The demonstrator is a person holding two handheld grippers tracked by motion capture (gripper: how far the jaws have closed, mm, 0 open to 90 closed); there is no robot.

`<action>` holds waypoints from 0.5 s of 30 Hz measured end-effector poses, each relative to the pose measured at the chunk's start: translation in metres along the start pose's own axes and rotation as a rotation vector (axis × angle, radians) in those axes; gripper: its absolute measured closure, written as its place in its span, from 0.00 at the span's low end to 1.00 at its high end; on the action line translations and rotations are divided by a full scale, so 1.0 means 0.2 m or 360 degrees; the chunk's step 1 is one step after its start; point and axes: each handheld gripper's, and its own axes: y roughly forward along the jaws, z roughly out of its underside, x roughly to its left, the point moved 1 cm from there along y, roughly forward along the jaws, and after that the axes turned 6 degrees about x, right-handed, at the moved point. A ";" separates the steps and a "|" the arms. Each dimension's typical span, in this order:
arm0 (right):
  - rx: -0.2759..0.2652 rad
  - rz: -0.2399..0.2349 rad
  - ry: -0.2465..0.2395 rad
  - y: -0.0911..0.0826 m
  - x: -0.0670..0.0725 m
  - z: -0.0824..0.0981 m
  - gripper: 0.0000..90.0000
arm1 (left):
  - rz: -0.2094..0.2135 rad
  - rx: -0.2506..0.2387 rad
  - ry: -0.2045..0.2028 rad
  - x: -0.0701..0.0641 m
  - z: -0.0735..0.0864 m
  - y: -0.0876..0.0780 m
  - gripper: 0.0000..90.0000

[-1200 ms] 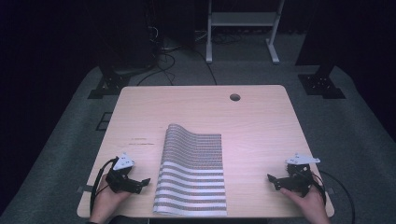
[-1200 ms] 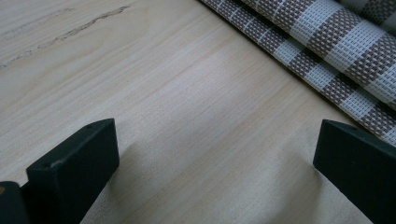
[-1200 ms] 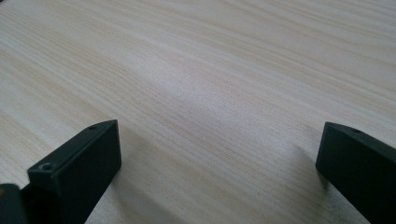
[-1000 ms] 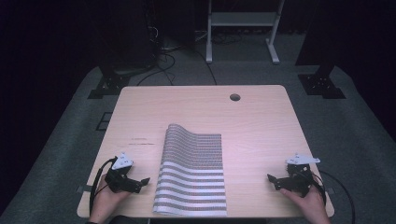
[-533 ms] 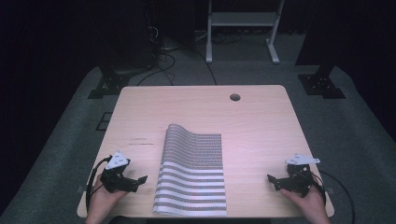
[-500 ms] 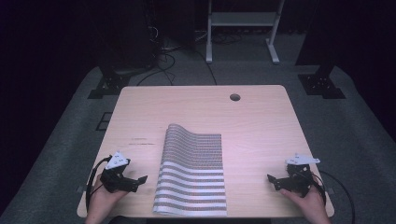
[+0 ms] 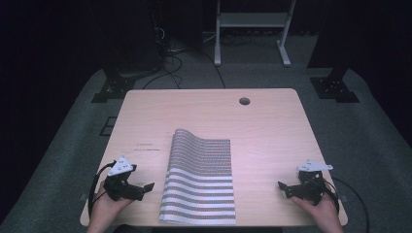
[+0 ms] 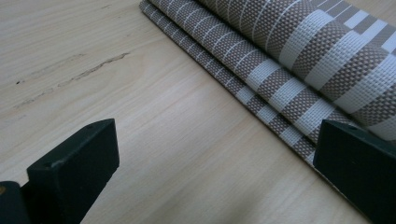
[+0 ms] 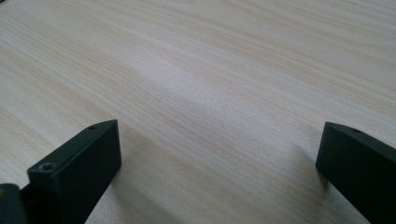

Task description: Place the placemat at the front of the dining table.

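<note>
Your left hand-held gripper (image 7: 145,187), jaws spread, sits just beside the striped mat (image 7: 200,177); its long edge runs away from you.

Left gripper (image 7: 145,186) and right gripper (image 7: 283,186): black bodies, blocky black jaws, grey three-cornered top plates, looping black cables behind, bare hands

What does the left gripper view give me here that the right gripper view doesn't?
Left gripper view: the striped mat's folded edge, layers stacked, lying just ahead of the open left gripper, with scratch marks on the wood beyond. Right gripper view: plain wood grain between the jaws of the open right gripper, no mat. Both: the wooden table and two black jaws set wide apart.
</note>
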 end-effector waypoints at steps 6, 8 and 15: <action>0.0000 0.0000 0.0000 0.00 0.00 0.00 0.00 | 0.0029 -0.0027 0.0002 -0.04 -0.05 -0.03 0.00; 0.0000 0.0000 0.0000 0.00 0.00 0.00 0.00 | 0.0035 -0.0031 0.0002 -0.04 -0.05 -0.03 0.00; 0.0000 0.0000 0.0000 0.00 0.00 0.00 0.00 | 0.0100 -0.0068 0.0013 -0.09 -0.10 -0.06 0.00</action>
